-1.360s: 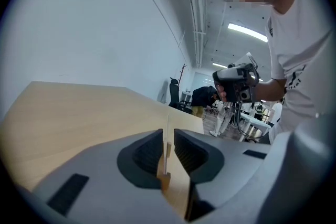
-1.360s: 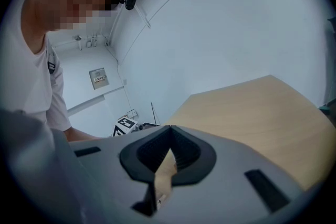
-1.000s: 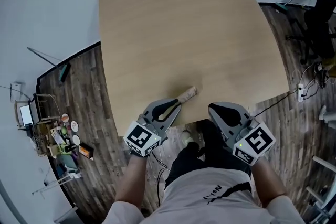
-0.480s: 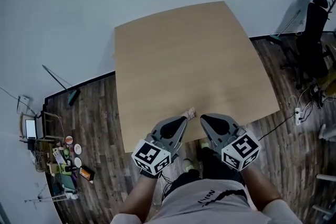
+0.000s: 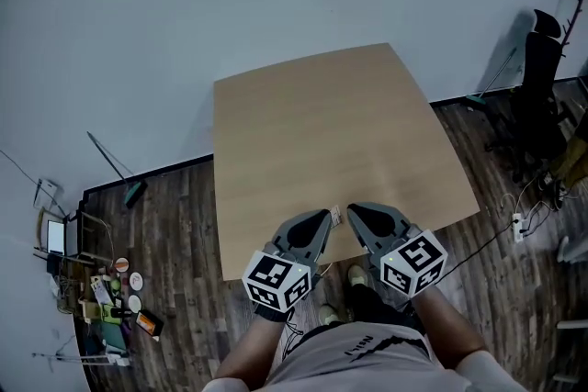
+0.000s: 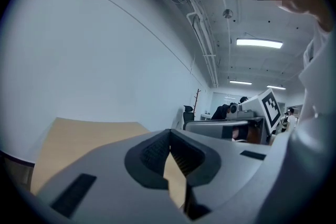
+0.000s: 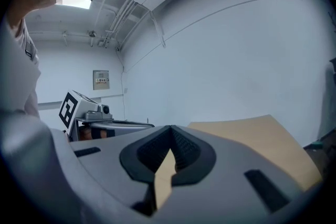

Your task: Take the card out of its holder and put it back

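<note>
Hovering side by side at the 6 o'clock edge of the light-brown wooden table (image 5: 312,124), the left gripper (image 5: 327,216) and the right gripper (image 5: 350,209) aim their grey tips toward each other, almost touching. Between those tips shows the small pale-brown card holder (image 5: 337,216), at 3 o'clock of the left tip and 8 o'clock of the right one. In the left gripper view, the black ribbed pads (image 6: 151,155) are closed and meet at the tip. From the head view the holder appears pinched there, though the card itself is too small to make out. The right gripper view shows its jaws shut tip to tip as well. Whether they touch the holder I cannot tell. Dark plank floor (image 5: 175,225) surrounds the table, with a black office chair (image 5: 537,96) at its 3 o'clock.
</note>
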A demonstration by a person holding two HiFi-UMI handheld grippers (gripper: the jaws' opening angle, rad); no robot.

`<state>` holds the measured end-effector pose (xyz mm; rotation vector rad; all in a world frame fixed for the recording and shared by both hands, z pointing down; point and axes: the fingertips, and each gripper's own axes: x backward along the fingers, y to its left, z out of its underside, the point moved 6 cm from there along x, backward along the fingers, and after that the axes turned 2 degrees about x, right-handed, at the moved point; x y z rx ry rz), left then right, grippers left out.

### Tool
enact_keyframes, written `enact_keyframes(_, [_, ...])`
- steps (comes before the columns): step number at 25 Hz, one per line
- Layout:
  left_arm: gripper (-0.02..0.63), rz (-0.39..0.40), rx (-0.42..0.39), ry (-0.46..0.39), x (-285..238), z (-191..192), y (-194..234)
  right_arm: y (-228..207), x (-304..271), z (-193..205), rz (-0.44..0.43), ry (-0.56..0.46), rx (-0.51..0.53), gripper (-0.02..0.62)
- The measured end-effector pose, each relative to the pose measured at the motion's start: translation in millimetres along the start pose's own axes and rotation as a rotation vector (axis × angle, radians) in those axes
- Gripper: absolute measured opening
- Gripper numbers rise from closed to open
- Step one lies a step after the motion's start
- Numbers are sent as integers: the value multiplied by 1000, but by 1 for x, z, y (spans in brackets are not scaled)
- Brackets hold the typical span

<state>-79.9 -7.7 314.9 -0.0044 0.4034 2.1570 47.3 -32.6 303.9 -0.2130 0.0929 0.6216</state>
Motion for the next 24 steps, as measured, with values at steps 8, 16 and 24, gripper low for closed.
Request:
enact_keyframes(8, [14, -13, -1, -29, 6, -7, -8, 7, 4, -7, -13, -15, 3, 12])
enact_keyframes(16, [14, -25, 4, -31, 11, -6, -8, 14, 6, -7, -24, -9, 13, 12])
enact_keyframes(24, [14, -30, -11, -43, 8, -7, -4, 12, 4, -8, -24, -22, 38, 12])
